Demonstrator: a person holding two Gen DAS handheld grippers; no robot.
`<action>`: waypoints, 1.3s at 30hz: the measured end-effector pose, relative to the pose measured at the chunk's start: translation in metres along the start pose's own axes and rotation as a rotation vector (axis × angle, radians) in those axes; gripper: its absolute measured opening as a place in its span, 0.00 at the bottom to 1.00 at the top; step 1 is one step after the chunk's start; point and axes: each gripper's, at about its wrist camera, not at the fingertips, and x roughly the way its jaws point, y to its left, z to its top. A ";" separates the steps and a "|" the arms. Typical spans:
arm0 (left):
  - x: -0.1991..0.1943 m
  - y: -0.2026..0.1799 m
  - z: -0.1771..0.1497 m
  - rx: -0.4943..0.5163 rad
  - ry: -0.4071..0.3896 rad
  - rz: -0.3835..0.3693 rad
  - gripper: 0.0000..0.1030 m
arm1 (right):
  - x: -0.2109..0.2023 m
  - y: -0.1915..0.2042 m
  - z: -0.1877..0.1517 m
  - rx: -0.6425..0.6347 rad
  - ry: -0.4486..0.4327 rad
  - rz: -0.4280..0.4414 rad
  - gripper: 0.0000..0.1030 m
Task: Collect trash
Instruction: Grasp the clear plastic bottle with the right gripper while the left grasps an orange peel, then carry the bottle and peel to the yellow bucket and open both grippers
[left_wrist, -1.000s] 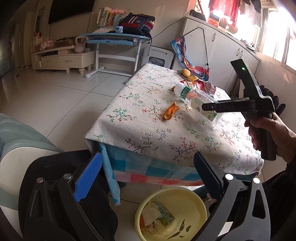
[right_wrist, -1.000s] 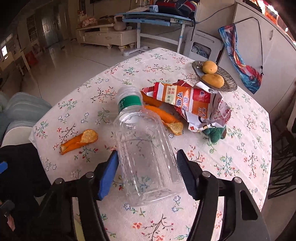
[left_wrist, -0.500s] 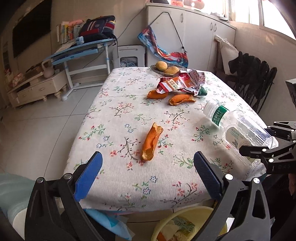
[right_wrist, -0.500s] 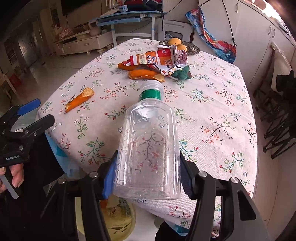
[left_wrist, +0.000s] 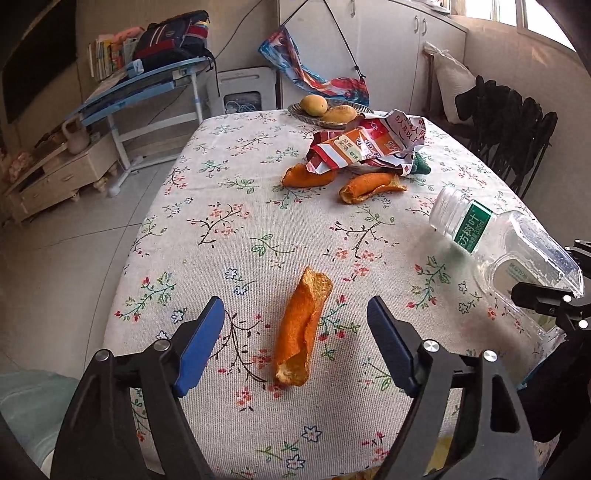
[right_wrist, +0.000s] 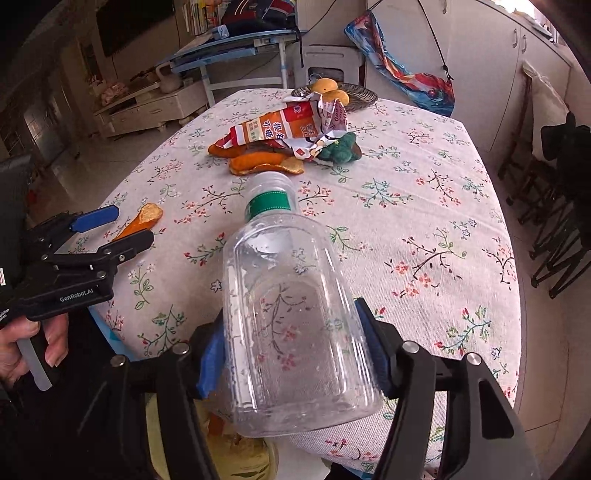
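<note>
Left wrist: orange peel (left_wrist: 301, 325) (between closing left claw (left_wrist: 295, 341)) near table edge (left_wrist: 122, 280).

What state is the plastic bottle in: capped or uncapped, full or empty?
Uncapped and nearly empty. The bottle shows a bare threaded neck, and the tablecloth pattern shows through it, with only droplets inside.

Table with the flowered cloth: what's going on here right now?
A person is clearing trash from the table. The right hand-held gripper grips an empty plastic bottle at the near edge. The left hand-held gripper, jaws closing, straddles an orange peel without touching it. A crumpled wrapper and more peels lie farther back.
</note>
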 end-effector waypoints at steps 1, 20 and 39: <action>0.003 0.001 0.001 -0.004 0.010 0.000 0.69 | -0.001 -0.002 0.001 0.009 -0.008 -0.009 0.57; -0.016 0.016 -0.001 -0.113 -0.050 -0.089 0.14 | 0.007 -0.022 -0.002 0.121 -0.005 0.036 0.54; -0.076 0.002 -0.036 -0.091 -0.134 -0.039 0.14 | -0.028 -0.022 -0.016 0.311 -0.123 0.338 0.54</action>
